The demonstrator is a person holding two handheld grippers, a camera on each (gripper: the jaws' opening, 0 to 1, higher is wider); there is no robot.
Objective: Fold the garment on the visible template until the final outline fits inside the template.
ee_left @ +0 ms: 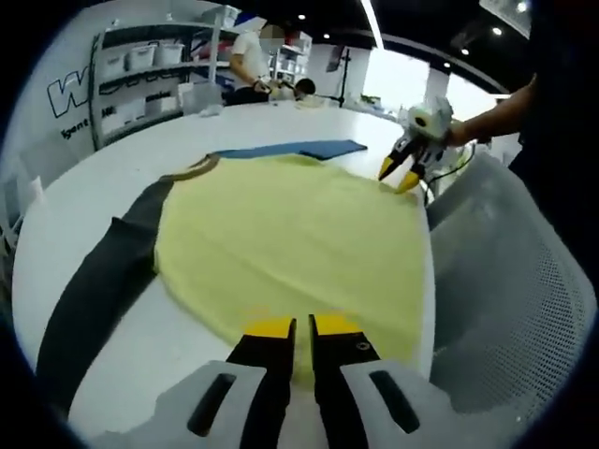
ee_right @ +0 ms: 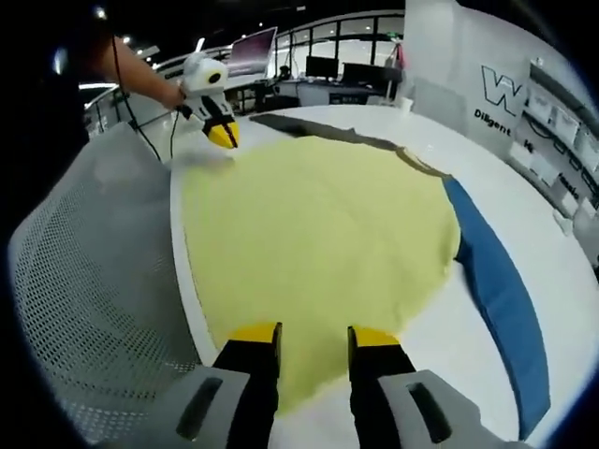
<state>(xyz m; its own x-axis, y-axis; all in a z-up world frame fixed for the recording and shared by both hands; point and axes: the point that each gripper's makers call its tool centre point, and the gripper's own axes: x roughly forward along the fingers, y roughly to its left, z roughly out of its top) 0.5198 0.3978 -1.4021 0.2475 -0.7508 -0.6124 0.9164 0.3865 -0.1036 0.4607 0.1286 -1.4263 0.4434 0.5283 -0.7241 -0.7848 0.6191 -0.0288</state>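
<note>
A yellow garment (ee_left: 290, 234) (ee_right: 318, 234) lies spread flat on the white round table (ee_left: 84, 187) (ee_right: 533, 178). One dark sleeve (ee_left: 94, 290) (ee_right: 309, 126) stretches out to the side. A blue template (ee_left: 299, 150) (ee_right: 501, 281) shows from under the garment's far edge. My left gripper (ee_left: 302, 327) (ee_right: 223, 138) rests at one hem corner, its jaws closed together over the fabric edge. At the other hem corner my right gripper (ee_right: 314, 339) (ee_left: 401, 175) stands open, its jaws astride the hem with fabric between them.
A grey mesh chair (ee_left: 505, 281) (ee_right: 94, 281) stands against the table edge beside the hem. A person's forearm (ee_left: 496, 112) holds the right gripper. Shelves with bins (ee_left: 140, 75) and a person (ee_left: 251, 56) stand beyond the table. Monitors (ee_right: 253, 47) sit in the background.
</note>
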